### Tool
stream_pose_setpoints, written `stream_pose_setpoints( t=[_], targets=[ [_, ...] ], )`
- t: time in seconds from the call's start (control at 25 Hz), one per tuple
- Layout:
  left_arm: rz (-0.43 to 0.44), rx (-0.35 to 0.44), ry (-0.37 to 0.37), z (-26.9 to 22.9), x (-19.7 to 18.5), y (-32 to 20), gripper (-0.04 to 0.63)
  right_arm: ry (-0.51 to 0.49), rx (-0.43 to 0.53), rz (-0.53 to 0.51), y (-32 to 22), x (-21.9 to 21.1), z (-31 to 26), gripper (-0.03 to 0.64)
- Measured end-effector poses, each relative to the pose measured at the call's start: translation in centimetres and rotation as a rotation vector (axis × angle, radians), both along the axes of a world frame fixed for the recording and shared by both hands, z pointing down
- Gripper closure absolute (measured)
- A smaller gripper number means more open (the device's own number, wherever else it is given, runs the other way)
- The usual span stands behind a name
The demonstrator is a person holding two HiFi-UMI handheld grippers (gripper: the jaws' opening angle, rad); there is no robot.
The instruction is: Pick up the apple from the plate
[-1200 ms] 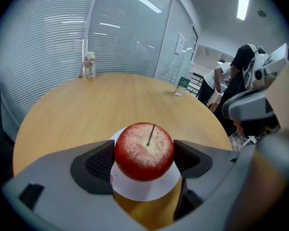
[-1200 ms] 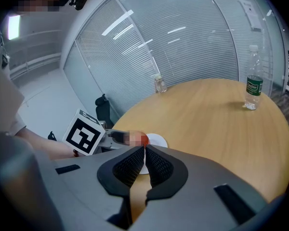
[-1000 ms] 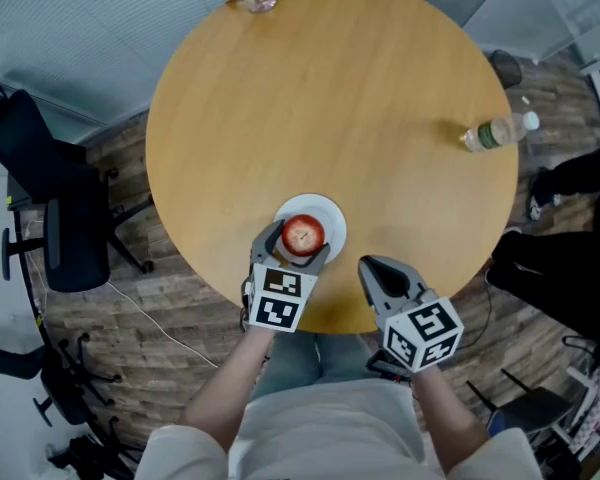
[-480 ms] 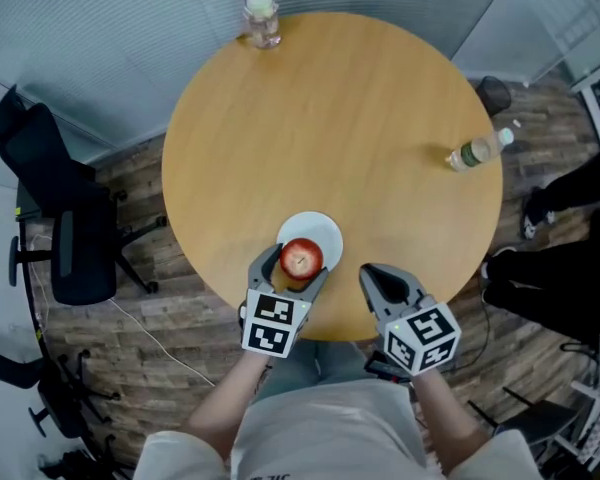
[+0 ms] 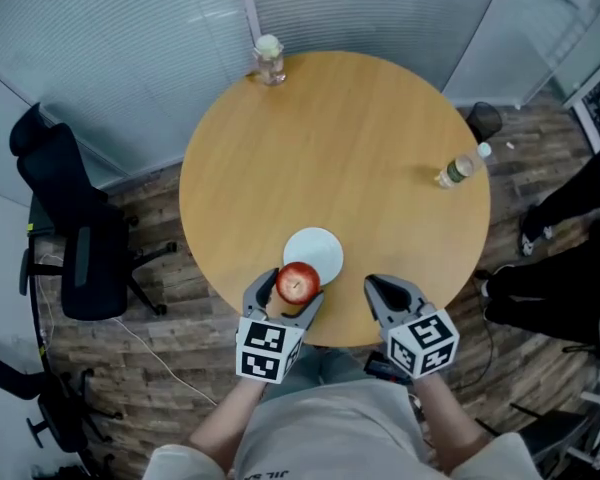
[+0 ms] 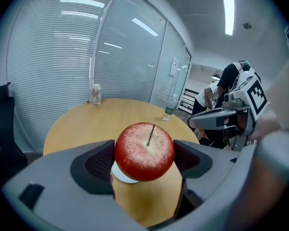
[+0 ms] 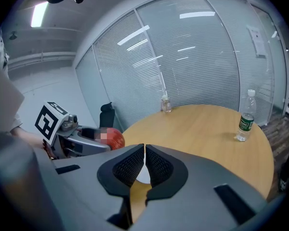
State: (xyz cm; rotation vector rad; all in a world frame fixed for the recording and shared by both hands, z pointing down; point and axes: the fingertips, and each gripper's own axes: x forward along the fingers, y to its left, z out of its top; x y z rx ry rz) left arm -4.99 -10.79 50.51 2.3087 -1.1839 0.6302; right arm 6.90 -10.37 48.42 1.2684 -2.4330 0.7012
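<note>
- Left claw [image 5: 291, 285], what is it on?
- Clamped on the red apple [image 6: 144, 151], one jaw at each side, stem up.
- And where does the apple sit?
- At the near edge of the round wooden bench [image 5: 330, 148], over the near rim of the white plate [image 5: 318, 246]. I cannot tell if it touches the plate.
- The right claw [image 5: 388, 288]?
- Jaws together with nothing between them, just beside the left one at the bench edge.
- Anything else on the bench?
- A water bottle [image 5: 458, 169] at the right edge, a small glass jar [image 5: 270, 60] at the far edge, both well apart from the plate.
</note>
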Motion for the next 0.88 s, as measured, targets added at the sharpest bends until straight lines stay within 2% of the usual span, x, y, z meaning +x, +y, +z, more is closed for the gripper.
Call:
stream_pose_setpoints(
  t=[0.24,0.48,0.88],
  targets=[
    [0.005,0.029,0.029,-1.9,0.1,2.0,0.213,-0.006,0.035,0.009,1.0,0.1,-1.9,0.583],
    [-0.005,0.051,0.089,-3.9,0.3,3.0,0.213,-0.006,0.076,0.019,1.3,0.0,-3.5,0.583],
    [0.016,0.092,0.083,-5.6,0.6,3.7,0.213,-0.017,0.098,0.031,2.0,-0.1,-4.6,0.583]
  ],
)
